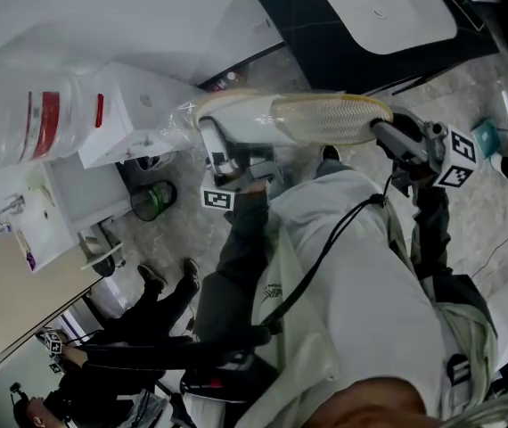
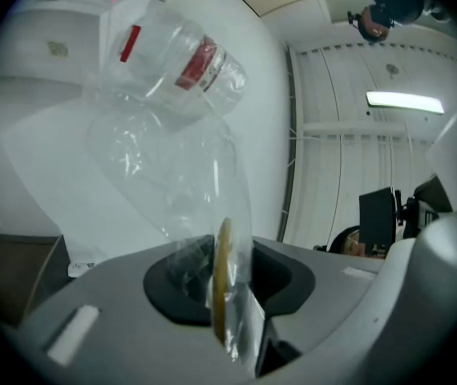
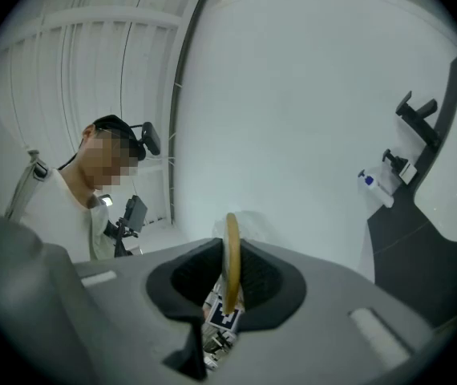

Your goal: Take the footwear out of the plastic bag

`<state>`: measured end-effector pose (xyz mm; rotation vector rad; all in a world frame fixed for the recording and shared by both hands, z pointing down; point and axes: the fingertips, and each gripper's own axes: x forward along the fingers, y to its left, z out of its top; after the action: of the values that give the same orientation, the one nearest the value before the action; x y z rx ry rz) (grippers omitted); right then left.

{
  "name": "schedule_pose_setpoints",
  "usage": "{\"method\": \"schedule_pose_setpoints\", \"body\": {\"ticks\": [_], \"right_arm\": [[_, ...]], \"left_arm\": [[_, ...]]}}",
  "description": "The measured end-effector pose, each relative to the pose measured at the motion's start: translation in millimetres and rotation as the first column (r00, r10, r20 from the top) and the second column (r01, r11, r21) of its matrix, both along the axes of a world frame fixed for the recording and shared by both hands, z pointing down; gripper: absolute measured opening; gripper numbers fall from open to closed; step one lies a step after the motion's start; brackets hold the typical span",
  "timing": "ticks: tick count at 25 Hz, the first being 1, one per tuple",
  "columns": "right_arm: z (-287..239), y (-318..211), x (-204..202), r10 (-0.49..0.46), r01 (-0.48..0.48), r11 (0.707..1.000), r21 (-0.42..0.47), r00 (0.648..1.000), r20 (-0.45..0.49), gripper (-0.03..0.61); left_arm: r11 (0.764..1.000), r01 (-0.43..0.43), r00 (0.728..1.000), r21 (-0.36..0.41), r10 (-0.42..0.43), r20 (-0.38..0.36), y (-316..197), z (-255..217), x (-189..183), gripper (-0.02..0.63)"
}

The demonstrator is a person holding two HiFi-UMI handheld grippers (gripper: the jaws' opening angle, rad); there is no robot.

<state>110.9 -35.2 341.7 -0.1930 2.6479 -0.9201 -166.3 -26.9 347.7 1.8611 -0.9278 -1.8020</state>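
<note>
1. Slipper (image 1: 330, 119) – thin, flat, yellowish with a mesh-textured face – is being held up in the air, level, between the two tools, well above the floor (image 1: 495, 203).
2. Right tool (image 1: 381, 130) is clenching one end of the slipper. In the right gripper view the yellow edge (image 3: 232, 251) is sitting bare between the jaws with no film over it.
3. Left tool (image 1: 209, 125) is clenching the other end. In the left gripper view the slipper edge (image 2: 223, 275) is sitting between the jaws with clear film wrapped round it, so this tool is pinching bag and slipper together.
4. Plastic bag (image 1: 31, 105), clear with red print, is ballooning out past the left tool, away from the slipper. Most of the slipper looks to be out of it, with only the left end still sleeved.
5. Step in hand, as judged: pulling the last bit of slipper clear of the bag.
6. Doing it well:
   - Right tool should be keeping a firm hold and drawing straight along the slipper's length, without twisting.
   - Left tool should be easing off and re-pinching film only, otherwise both ends stay locked and nothing slides.
   - The thin sole is likely floppy, so keeping it level should stop it folding.
7. Risk: film stretching or tearing if pulled while the left tool is gripping through it.
8. Around: white basin (image 1: 388, 12) on a dark surface (image 1: 299, 25) beyond.
</note>
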Motion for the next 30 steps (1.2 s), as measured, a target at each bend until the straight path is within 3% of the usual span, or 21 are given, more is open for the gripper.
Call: {"method": "schedule_pose_setpoints", "body": {"ticks": [5,10,16,21,30], "right_arm": [[-5.4,6.8,12.6,-0.012,0.013,1.000,-0.012,0.993,0.120,0.046],[-4.7,9.7,29.3,0.003,-0.002,1.000,-0.011,0.991,0.133,0.043],[-4.6,9.5,43.3,0.015,-0.015,1.000,-0.002,0.990,0.138,0.041],[-13.9,6.5,55.1,0.014,-0.018,1.000,0.018,0.988,0.154,0.041],[-19.7,-2.8,78.3,0.031,-0.037,0.999,0.031,0.986,0.166,0.040]], "left_arm": [[1.000,-0.022,0.996,-0.006,0.021,-0.087,0.2,9.9,6.0,0.075],[1.000,0.002,0.988,-0.014,-0.004,-0.153,-0.9,17.6,7.1,0.063],[0.999,0.022,0.988,-0.032,-0.026,-0.155,1.1,25.4,4.0,0.038],[0.997,0.060,0.970,-0.037,-0.067,-0.232,5.4,32.8,-2.1,0.014],[0.993,0.109,0.967,-0.050,-0.118,-0.224,13.3,34.8,-7.1,0.000]]}}
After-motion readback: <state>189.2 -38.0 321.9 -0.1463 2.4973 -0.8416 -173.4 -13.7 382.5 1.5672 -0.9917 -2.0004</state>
